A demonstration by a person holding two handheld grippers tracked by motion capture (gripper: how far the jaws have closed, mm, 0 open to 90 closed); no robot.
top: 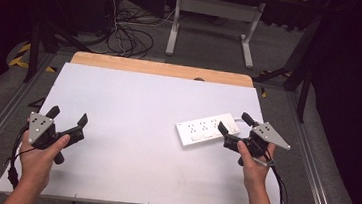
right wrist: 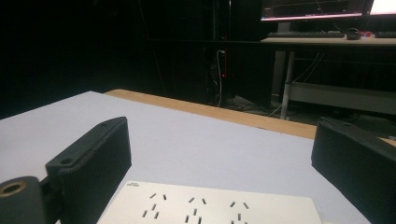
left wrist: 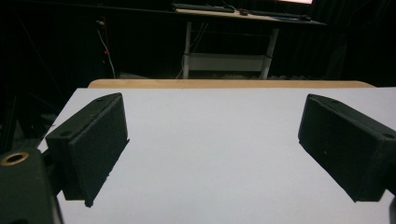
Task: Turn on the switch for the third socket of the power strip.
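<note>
— Since the right gripper is spread wide at the power strip near the table's right edge, what helps?
— It centers first, probably. The left gripper waits, wide apart, holding nothing.

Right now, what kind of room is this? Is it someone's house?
Probably not a house: it looks like a lab or workshop. A person holds a gripper in each hand, the left gripper and right gripper, over a white table with a power strip. Behind, loose cables lie on the floor by a desk with monitors.
</note>
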